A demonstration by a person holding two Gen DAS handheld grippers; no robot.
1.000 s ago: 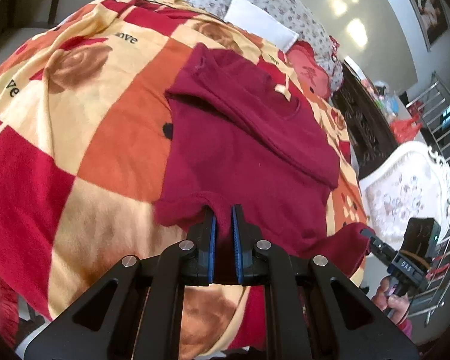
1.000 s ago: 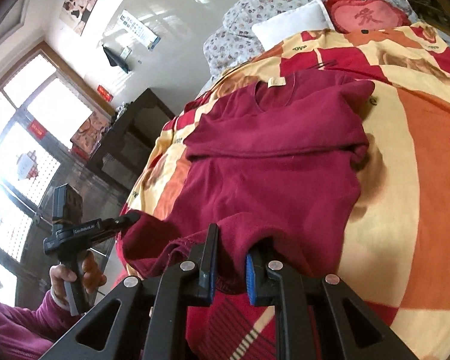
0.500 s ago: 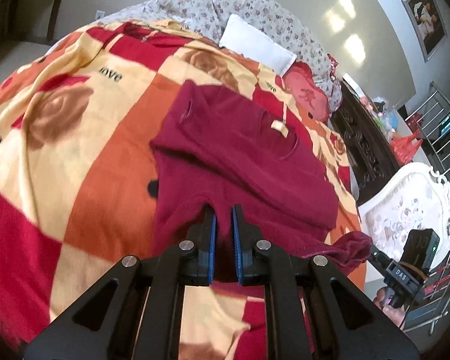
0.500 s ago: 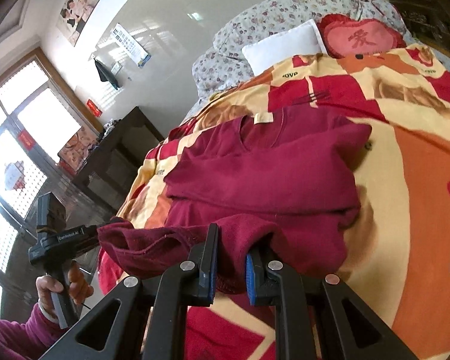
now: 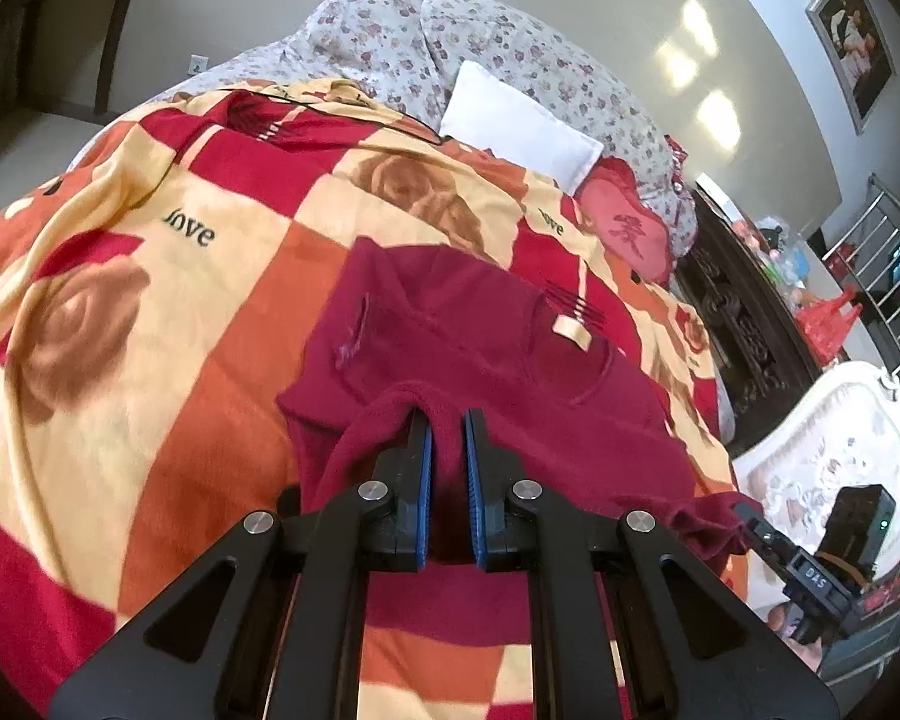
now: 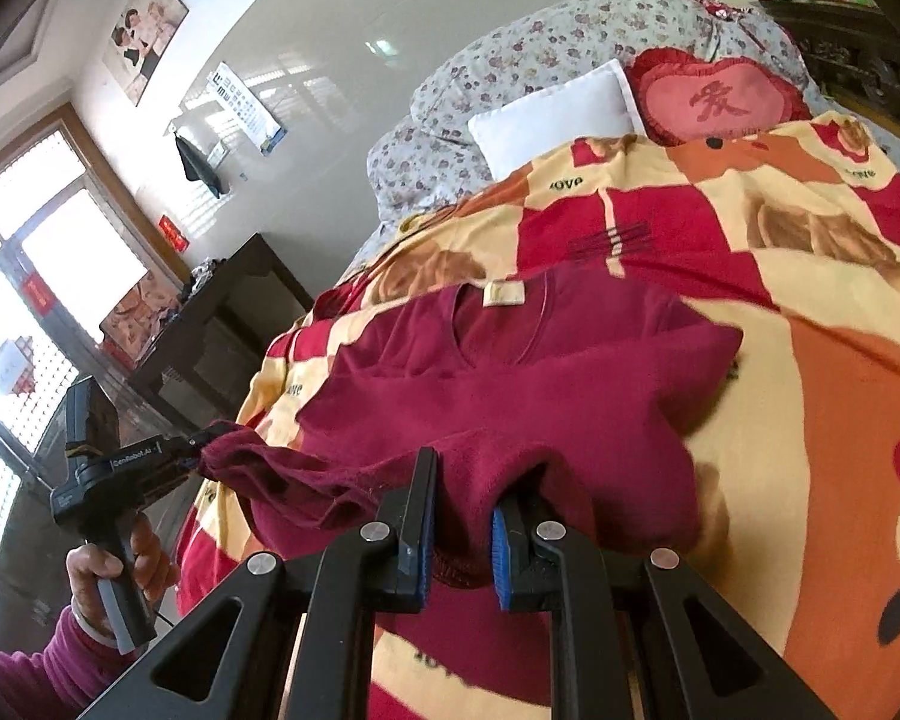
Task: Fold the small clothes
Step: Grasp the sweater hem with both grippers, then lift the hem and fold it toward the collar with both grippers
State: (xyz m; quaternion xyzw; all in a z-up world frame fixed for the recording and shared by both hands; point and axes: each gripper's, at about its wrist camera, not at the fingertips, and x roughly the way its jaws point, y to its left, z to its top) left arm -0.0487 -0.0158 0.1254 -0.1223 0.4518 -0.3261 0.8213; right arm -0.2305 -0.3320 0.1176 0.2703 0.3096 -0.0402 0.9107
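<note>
A small maroon shirt [image 5: 510, 372] lies on the patterned blanket [image 5: 150, 312], collar and cream label toward the pillows, sleeves folded across its chest. My left gripper [image 5: 446, 420] is shut on the left corner of the shirt's bottom hem and holds it raised over the shirt's body. My right gripper [image 6: 462, 480] is shut on the right hem corner of the shirt [image 6: 510, 396]. The hem hangs slack between them. The left gripper also shows in the right wrist view [image 6: 195, 450], the right gripper in the left wrist view [image 5: 750, 516].
White pillow [image 5: 516, 126], red heart cushion [image 5: 624, 228] and floral bedding lie at the bed's head. A dark carved cabinet [image 5: 744, 324] and a white chair [image 5: 822, 438] stand beside the bed on one side. A dark desk [image 6: 210, 330] stands by the window.
Both grippers have carried the bottom hem up off the blanket and forward toward the collar, so the lower half of the shirt now doubles over the chest.
</note>
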